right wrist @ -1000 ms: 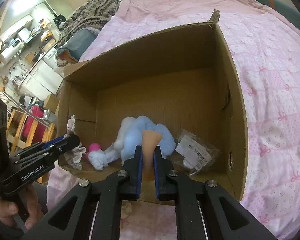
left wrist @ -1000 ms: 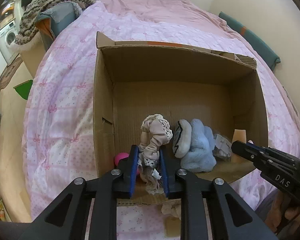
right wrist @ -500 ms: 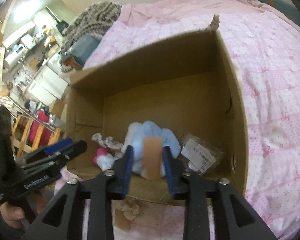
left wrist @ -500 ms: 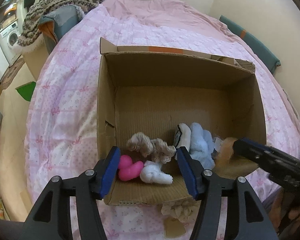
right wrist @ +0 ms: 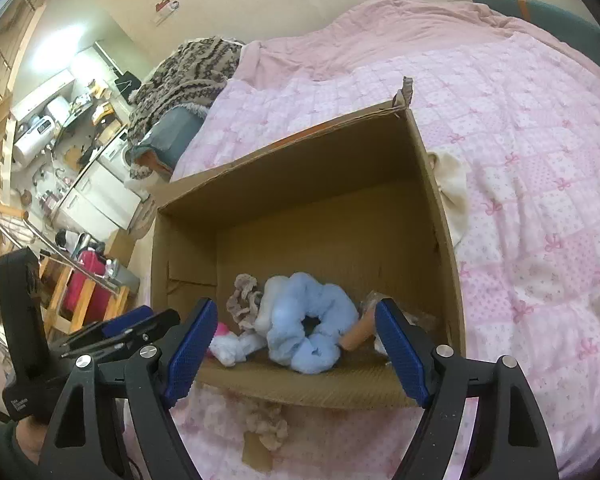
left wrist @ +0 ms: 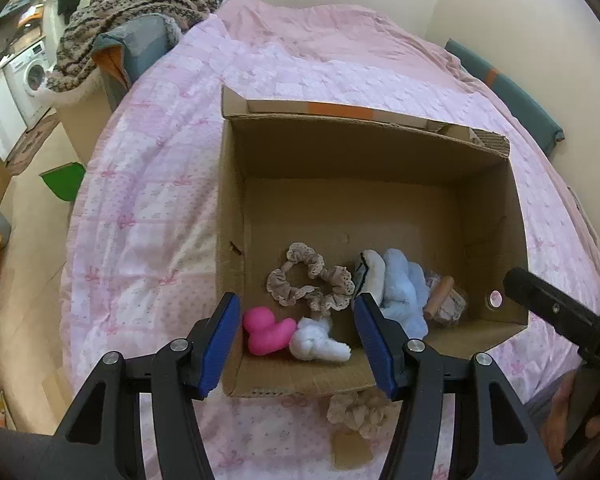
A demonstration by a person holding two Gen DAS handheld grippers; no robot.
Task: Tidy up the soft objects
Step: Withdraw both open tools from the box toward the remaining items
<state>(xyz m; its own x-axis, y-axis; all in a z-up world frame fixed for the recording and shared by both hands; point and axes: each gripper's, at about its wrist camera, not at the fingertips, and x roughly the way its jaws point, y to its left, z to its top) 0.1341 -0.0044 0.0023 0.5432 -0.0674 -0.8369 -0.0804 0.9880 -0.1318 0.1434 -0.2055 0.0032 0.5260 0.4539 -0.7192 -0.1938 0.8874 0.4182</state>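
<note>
An open cardboard box [left wrist: 236, 208] [right wrist: 432, 200] lies on a pink bed. Inside lie a beige lace scrunchie [left wrist: 304, 280] [right wrist: 242, 300], a blue fluffy scrunchie [left wrist: 402, 292] [right wrist: 308, 328], a pink duck toy [left wrist: 266, 330], a white soft piece [left wrist: 314, 340] [right wrist: 230, 348], a tan cylinder [left wrist: 438, 298] [right wrist: 356, 332] and a plastic packet [left wrist: 454, 304]. My left gripper [left wrist: 296, 344] is open and empty at the box's near edge. My right gripper [right wrist: 296, 352] is open and empty there too.
Another beige scrunchie on a card [left wrist: 356, 420] [right wrist: 264, 428] lies on the quilt in front of the box. A cream cloth [right wrist: 452, 184] lies right of the box. A patterned blanket [left wrist: 132, 12] is piled at the bed's far left.
My left gripper opened and let the beige scrunchie drop into the box. My right gripper opened and let the tan cylinder fall into the box. Both pulled back.
</note>
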